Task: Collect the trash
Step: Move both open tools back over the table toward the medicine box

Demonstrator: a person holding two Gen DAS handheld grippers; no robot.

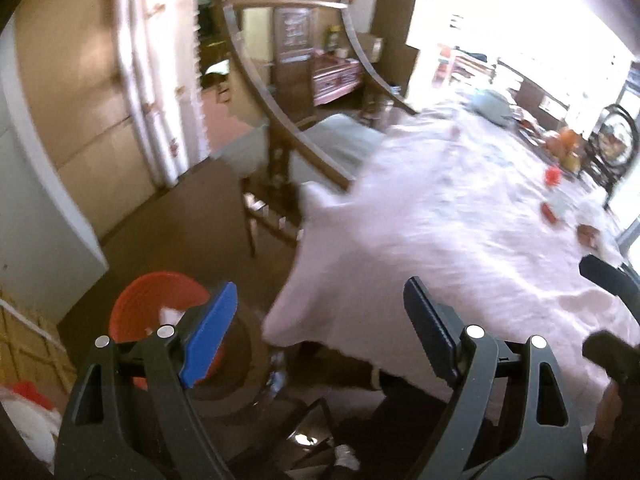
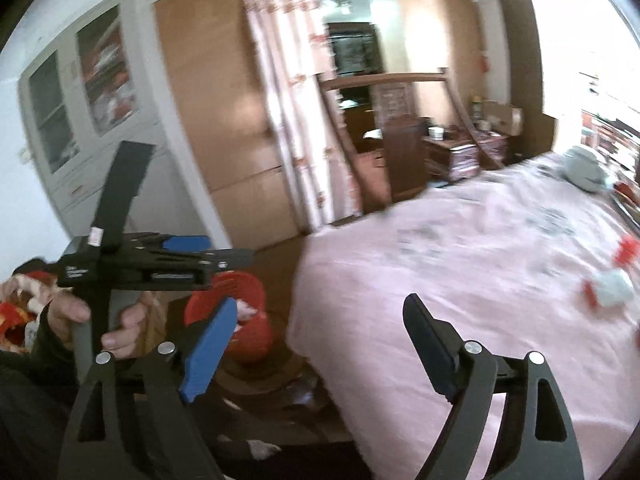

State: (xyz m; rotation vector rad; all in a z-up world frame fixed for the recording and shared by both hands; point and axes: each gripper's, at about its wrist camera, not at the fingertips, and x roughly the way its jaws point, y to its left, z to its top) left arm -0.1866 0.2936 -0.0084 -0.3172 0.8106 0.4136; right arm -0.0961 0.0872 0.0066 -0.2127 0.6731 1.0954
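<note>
Left wrist view: left gripper (image 1: 320,332) angled down over the near corner of the bed, jaws spread wide, nothing between them. Red bin (image 1: 160,312) sits on the brown floor (image 1: 180,208) just left of the blue pad, white scrap visible inside. Bed (image 1: 460,220) with pink cover fills the right half; its corner overhangs the floor gap next to the bin. Red and white trash bits (image 1: 554,196) lie on the far right side of the cover — blurred, can't tell what they are. Wooden chair (image 1: 280,168) stands past the bed corner, open floor to its left up to the wardrobe doors.

Right wrist view: right gripper (image 2: 320,340) also tilted down, jaws wide and empty. A hand (image 2: 116,320) holds the other gripper at left, level with the bin (image 2: 240,312). Bin is on the floor beside the bed edge, well apart from the trash on the cover (image 2: 612,280) at far right. Curtain (image 2: 296,100) and a glass-door cabinet (image 2: 80,100) line the back wall — frame is motion-blurred.
</note>
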